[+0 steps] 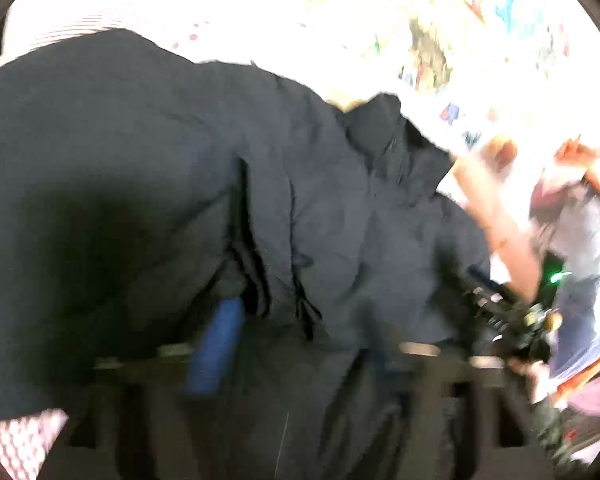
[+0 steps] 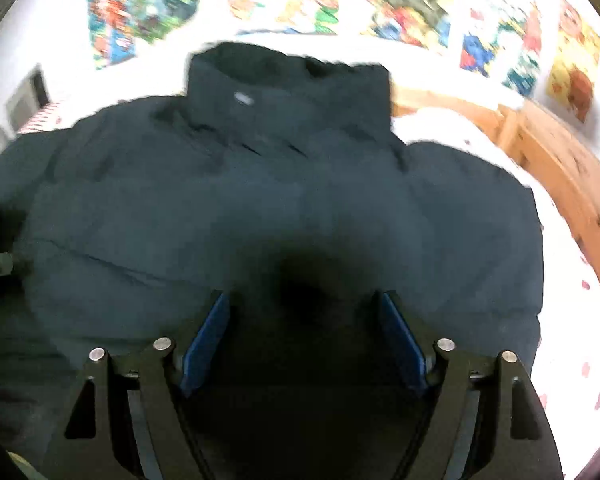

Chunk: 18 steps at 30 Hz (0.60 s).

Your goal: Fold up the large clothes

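Dark puffer jacket (image 2: 284,200) sprawled on the white bed (image 2: 572,264), collar (image 2: 288,76) up top. Looks barely started, maybe one side tucked in, too blurry to say. Right gripper (image 2: 304,340) jaws wide apart, nothing pinched. Left gripper (image 1: 300,344) spread too, fabric bunched loosely between, not clamped. Most folds still to go, probably.

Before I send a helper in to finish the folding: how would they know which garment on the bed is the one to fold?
Find the bed with white dotted bedding and a wooden frame, under a wall of colourful posters. Spread across it lies a dark padded jacket, collar toward the wall. It is the only dark, bulky thing on the pale bedding, with a small pale tag on its tall collar.
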{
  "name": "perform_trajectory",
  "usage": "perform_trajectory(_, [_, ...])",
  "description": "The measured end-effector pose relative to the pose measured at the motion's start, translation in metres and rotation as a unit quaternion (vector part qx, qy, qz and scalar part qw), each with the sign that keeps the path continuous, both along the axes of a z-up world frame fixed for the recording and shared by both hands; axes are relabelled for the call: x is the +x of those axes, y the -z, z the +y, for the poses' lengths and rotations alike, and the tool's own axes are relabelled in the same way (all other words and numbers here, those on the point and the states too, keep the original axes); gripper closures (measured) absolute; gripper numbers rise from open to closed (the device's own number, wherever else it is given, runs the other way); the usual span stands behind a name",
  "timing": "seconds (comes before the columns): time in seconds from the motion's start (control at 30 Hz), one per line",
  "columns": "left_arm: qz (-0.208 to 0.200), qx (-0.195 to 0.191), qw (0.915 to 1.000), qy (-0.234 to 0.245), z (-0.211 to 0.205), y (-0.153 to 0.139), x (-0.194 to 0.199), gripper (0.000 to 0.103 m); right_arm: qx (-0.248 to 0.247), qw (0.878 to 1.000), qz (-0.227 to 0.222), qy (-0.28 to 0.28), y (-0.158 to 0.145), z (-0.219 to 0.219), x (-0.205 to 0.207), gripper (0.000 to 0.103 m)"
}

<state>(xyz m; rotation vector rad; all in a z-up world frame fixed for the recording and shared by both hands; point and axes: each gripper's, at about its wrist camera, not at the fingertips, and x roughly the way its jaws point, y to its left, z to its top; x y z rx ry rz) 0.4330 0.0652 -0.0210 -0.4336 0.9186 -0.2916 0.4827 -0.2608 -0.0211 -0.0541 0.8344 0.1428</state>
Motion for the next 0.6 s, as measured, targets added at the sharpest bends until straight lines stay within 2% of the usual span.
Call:
perform_trajectory(0.03, [-0.019, -0.024, 0.9991, -0.029, 0.018, -0.008, -0.015, 0.012, 0.011, 1.000, -0.005, -0.020, -0.005, 0.013, -0.002, 0.016])
perform_trajectory(0.1, [-0.031, -0.044, 0.9968, -0.059, 0.042, -0.019, -0.035, 0.011, 0.021, 0.998, -0.010, -0.051, -0.011, 0.030, -0.002, 0.012])
perform_trajectory(0.17, [-0.041, -0.047, 0.9941, -0.089, 0.062, -0.026, -0.053, 0.009, 0.011, 0.997, -0.020, -0.075, -0.015, 0.059, -0.005, 0.010])
perform_trajectory(0.23, [-0.057, -0.049, 0.9874, -0.139, 0.087, -0.034, -0.082, 0.000, -0.007, 0.993, -0.032, -0.110, -0.018, 0.087, -0.007, 0.009])
perform_trajectory(0.33, [-0.055, -0.040, 0.9771, -0.202, 0.116, -0.035, -0.114, 0.000, -0.029, 0.987, -0.051, -0.147, -0.020, 0.120, -0.012, 0.008])
perform_trajectory(0.4, [-0.050, -0.033, 0.9627, -0.264, 0.135, -0.032, -0.136, 0.000, -0.031, 0.985, -0.056, -0.160, -0.024, 0.133, -0.014, 0.007])
perform_trajectory(0.47, [-0.058, -0.043, 0.9456, -0.317, 0.153, -0.031, -0.157, 0.000, -0.028, 0.984, -0.054, -0.168, -0.024, 0.141, -0.015, 0.007])
perform_trajectory(0.5, [-0.063, -0.046, 0.9385, -0.337, 0.155, -0.029, -0.162, 0.000, -0.028, 0.984, -0.053, -0.169, -0.024, 0.147, -0.017, 0.007])
perform_trajectory(0.57, [-0.077, -0.035, 0.9190, -0.385, 0.168, -0.031, -0.176, 0.000, -0.034, 0.984, -0.050, -0.167, -0.020, 0.152, -0.014, 0.007])
perform_trajectory(0.6, [-0.079, -0.028, 0.9131, -0.399, 0.171, -0.031, -0.176, 0.000, -0.038, 0.985, -0.049, -0.164, -0.018, 0.155, -0.014, 0.007])
